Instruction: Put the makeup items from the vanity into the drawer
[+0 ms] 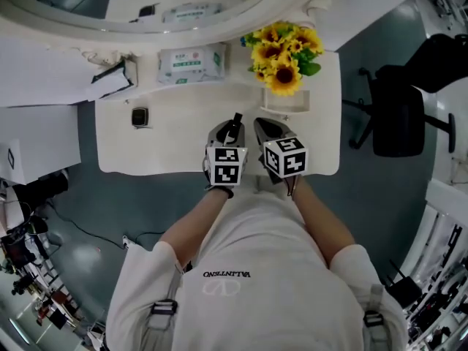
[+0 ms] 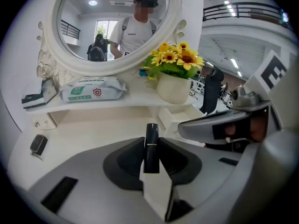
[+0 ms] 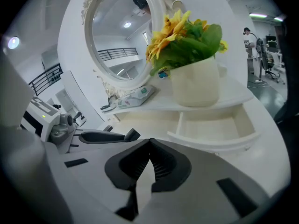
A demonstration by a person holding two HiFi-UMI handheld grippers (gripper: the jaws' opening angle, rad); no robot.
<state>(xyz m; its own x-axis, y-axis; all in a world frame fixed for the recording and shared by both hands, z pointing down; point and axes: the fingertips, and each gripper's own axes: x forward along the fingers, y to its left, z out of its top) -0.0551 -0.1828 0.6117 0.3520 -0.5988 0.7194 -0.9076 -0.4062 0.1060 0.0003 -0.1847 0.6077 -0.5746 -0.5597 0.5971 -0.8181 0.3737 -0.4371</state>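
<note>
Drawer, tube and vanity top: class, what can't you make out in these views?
- Drawer floor: right gripper view, near part behind its front wall.
- Black tube base: left gripper view, hidden within the left gripper.
- Small dark item: head view, too small to identify.

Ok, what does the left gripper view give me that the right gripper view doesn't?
Only the left gripper view: the black tube clamped between the jaws of the left hand-held gripper, and a small dark item on the tabletop. Only the right gripper view: the inside of the open drawer, and the jaws of the right hand-held gripper, together on nothing. Both: sunflower pot, wipes pack, mirror.
</note>
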